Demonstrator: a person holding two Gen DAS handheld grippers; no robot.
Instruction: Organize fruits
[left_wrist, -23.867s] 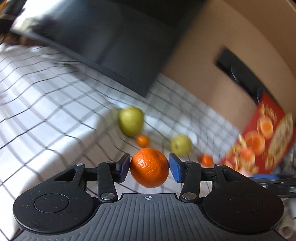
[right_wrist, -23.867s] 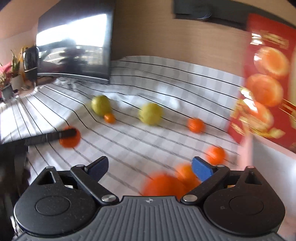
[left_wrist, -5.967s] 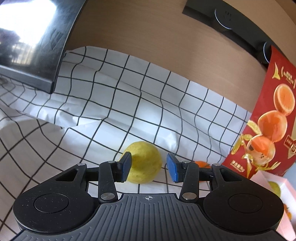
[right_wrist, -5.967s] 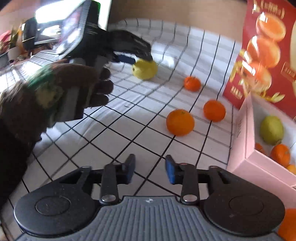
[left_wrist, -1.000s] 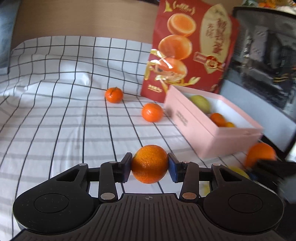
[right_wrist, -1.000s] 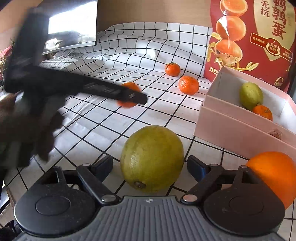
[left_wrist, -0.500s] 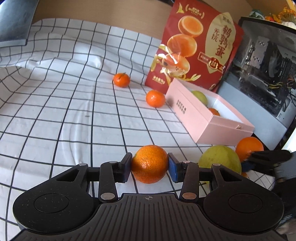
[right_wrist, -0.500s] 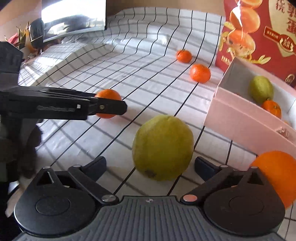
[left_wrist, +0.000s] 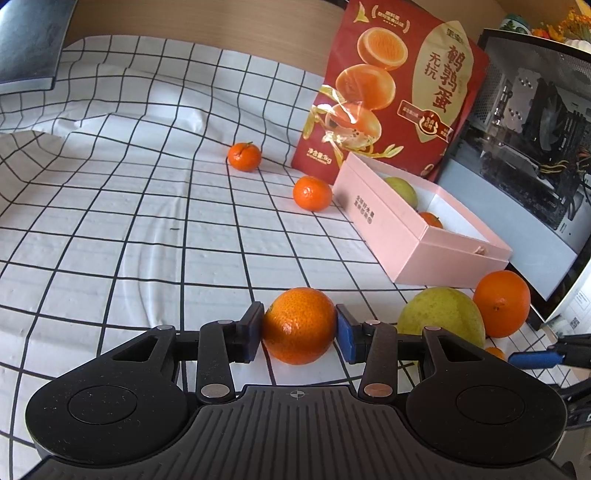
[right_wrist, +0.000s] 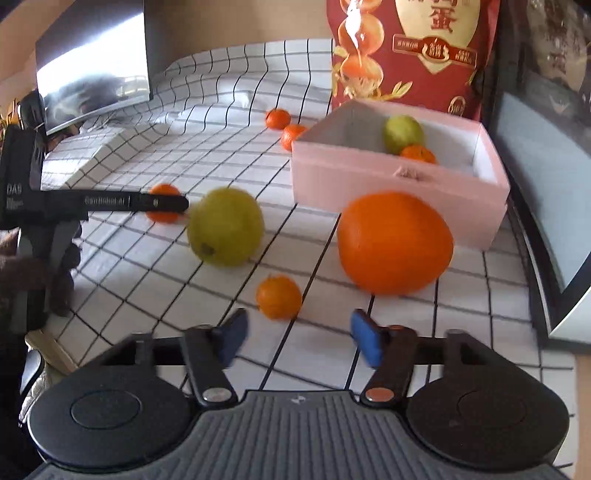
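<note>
Box (left_wrist: 413, 236) near the tablecloth's (left_wrist: 110, 221) right edge, pear (left_wrist: 402, 186) and mandarin (left_wrist: 430, 219) inside, bag (left_wrist: 391, 92) standing behind it, two mandarins (left_wrist: 312, 192) left of it, pear (left_wrist: 441, 319) and orange (left_wrist: 501, 303) before it.

Red snack bag (left_wrist: 399, 96) upright behind, monitor (right_wrist: 92, 62) left.

The red bag (left_wrist: 391, 92), at about one o'clock in the left wrist view, carries large gold characters "鹌鹑蛋", beside them "无抗", and at its lower left the small line "净含量:1kg". The pink box (left_wrist: 391, 236) below it has two short lines of print on its long side, too small to read. In the right wrist view the left gripper (right_wrist: 173, 203), at nine o'clock, bears blurred white lettering, seemingly "GenRobot.AI".
</note>
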